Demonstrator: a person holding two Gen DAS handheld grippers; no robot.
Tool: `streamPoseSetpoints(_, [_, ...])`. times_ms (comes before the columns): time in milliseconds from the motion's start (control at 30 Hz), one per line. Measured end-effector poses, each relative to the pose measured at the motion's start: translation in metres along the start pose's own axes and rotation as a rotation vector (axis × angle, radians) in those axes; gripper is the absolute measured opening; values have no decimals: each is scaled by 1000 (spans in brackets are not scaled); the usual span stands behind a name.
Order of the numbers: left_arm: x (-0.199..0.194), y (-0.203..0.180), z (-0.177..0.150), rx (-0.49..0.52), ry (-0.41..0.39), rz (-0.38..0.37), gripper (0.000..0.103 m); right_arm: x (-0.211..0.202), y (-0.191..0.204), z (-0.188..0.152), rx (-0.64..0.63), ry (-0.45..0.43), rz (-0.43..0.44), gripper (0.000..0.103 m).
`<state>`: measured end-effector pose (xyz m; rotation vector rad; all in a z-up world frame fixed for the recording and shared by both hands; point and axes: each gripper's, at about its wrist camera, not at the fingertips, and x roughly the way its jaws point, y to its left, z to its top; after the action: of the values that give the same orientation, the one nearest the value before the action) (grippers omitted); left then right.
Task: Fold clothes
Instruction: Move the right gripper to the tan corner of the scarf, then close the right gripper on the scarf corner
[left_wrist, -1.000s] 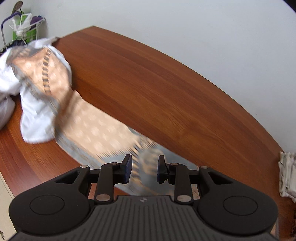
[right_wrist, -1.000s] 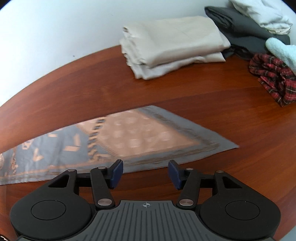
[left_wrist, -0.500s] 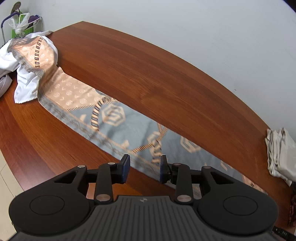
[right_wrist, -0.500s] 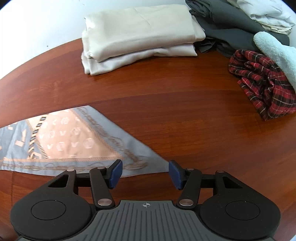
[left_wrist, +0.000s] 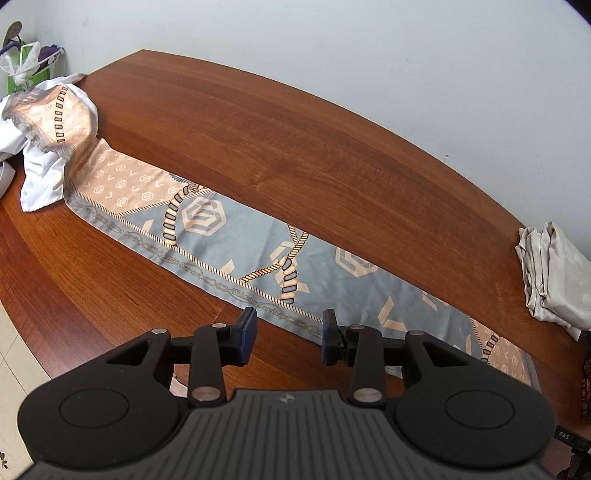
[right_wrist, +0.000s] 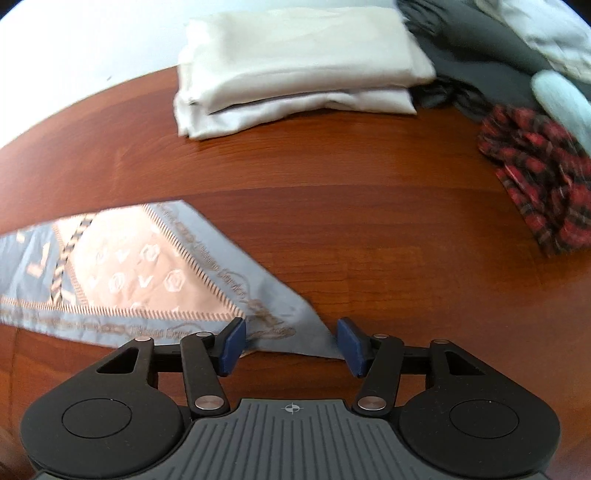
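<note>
A long scarf (left_wrist: 221, 229), blue-grey and peach with rope and hexagon prints, lies flat in a strip across the wooden table (left_wrist: 332, 147). Its far left end is draped over a white garment (left_wrist: 37, 173). My left gripper (left_wrist: 288, 334) hovers at the scarf's near hem about midway along. Its jaws are opening and the pads press on nothing. In the right wrist view the scarf's right end (right_wrist: 147, 273) tapers to a corner. That corner lies between the fingers of my right gripper (right_wrist: 291, 343). Its jaws are closing, and the pads stand clear of the cloth.
A folded beige stack (right_wrist: 295, 66) sits at the back, also seen as a beige stack (left_wrist: 554, 273) at the table's right edge. Beside it lie a dark grey garment (right_wrist: 472, 55), a red plaid cloth (right_wrist: 539, 177) and a pale blue fuzzy item (right_wrist: 561, 99).
The left gripper slid along the scarf from the bunched end toward its middle, and its jaws widened. The right gripper shifted right and lower to the scarf's corner.
</note>
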<state>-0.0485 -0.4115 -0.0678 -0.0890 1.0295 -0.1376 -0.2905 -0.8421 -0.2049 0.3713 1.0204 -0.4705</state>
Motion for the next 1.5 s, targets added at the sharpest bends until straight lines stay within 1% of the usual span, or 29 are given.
streamPoseSetpoints(33, [0, 0, -1, 0, 0, -2, 42, 0, 4, -2, -26, -9, -6, 42])
streamPoseSetpoints(67, [0, 1, -1, -1, 0, -4, 42, -1, 5, -2, -31, -15, 1, 21])
streamPoseSetpoints(100, [1, 1, -2, 1, 1, -7, 42, -2, 5, -2, -25, -14, 10, 8])
streamPoseSetpoints(133, [1, 1, -3, 5, 3, -12, 42, -4, 5, -1, -18, -12, 18, 4])
streamPoseSetpoints(300, [6, -2, -5, 43, 20, -39, 42, -23, 1, 0, 3, -54, 14, 4])
streamPoseSetpoints(433, [9, -11, -7, 85, 33, -81, 43, -46, -17, 4, 28, -87, -16, 4])
streamPoseSetpoints(567, [11, -22, -9, 123, 51, -140, 46, -63, -43, 4, 45, -96, -46, 4])
streamPoseSetpoints(667, [11, -34, -13, 149, 63, -192, 47, -69, -65, 0, 45, -88, -93, 4])
streamPoseSetpoints(733, [10, -43, -16, 163, 77, -236, 48, -71, -80, -2, 47, -79, -124, 4])
streamPoseSetpoints(800, [8, -52, -19, 179, 90, -286, 51, -73, -96, -4, 52, -70, -154, 4])
streamPoseSetpoints(833, [7, -58, -21, 188, 94, -312, 55, -74, -104, -4, 55, -65, -170, 4])
streamPoseSetpoints(933, [3, -79, -26, 217, 113, -387, 59, -77, -131, -5, 64, -51, -220, 4])
streamPoseSetpoints(1000, [0, -95, -30, 232, 130, -431, 61, -81, -146, -6, 70, -46, -250, 4])
streamPoseSetpoints(1067, [-2, -113, -35, 271, 138, -468, 63, -86, -161, -5, 79, -44, -277, 4])
streamPoseSetpoints(1233, [-12, -157, -55, 416, 134, -524, 65, -97, -195, -2, 87, -45, -336, 4])
streamPoseSetpoints(1333, [-16, -177, -63, 451, 145, -557, 65, -107, -212, -1, 98, -59, -350, 4])
streamPoseSetpoints(1433, [-19, -198, -71, 489, 135, -587, 65, -115, -229, 1, 111, -71, -361, 4])
streamPoseSetpoints(1500, [-18, -212, -76, 496, 141, -602, 66, -120, -239, 3, 117, -74, -369, 4])
